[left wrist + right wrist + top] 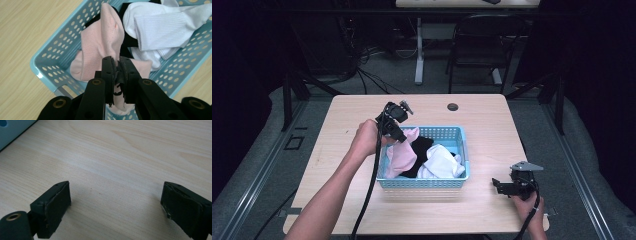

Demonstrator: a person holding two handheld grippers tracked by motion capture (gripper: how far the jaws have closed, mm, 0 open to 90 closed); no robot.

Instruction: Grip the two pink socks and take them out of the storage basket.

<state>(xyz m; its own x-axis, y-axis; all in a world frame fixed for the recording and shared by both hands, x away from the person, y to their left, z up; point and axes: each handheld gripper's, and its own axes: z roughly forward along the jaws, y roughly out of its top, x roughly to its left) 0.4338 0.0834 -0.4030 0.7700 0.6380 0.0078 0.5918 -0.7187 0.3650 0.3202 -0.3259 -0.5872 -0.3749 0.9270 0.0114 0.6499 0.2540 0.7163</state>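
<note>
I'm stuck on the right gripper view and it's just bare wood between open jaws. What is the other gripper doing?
Observer: The left gripper is shut on the pink sock, lifting it out of the blue basket.
Operator: What else is in that basket?
Observer: A white sock lies beside the pink one, with black fabric under both.
Operator: And where am I relative to it?
Observer: In the high view the right gripper sits low over the table, apart from the basket's right side, its jaws pointing toward it.

Pink sock (100,47) pinched, hanging into blue basket (47,60) of socks.
</note>
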